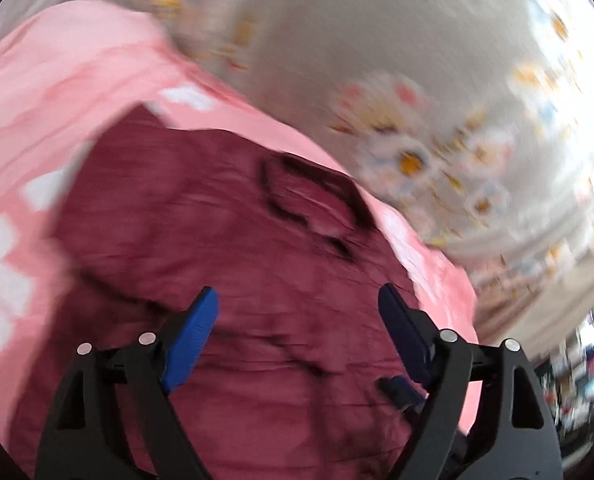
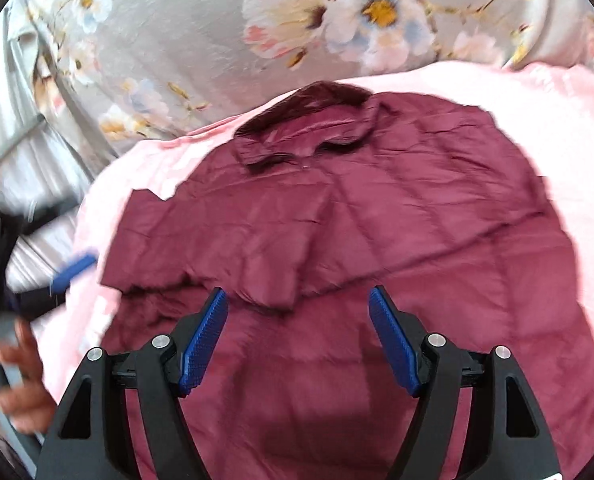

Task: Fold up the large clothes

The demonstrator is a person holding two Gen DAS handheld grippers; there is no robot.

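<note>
Left tool [image 1: 298, 308] wide open, nothing in it, hovering over the maroon shirt [image 2: 377, 216]. Shirt's spread on a pink sheet [image 2: 537, 128]. Right tool [image 2: 298, 308] also open and empty, shirt's folded-in sleeve just ahead of its tips.

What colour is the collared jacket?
Maroon jacket, clearest in the right wrist view.

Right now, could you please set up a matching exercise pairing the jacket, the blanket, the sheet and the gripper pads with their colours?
Things:
1. jacket
2. blanket
3. sheet
4. pads

Colours:
A. blue
B. grey with flowers
C. maroon
D. pink

Pairs: 1-C, 2-D, 3-B, 4-A
</note>
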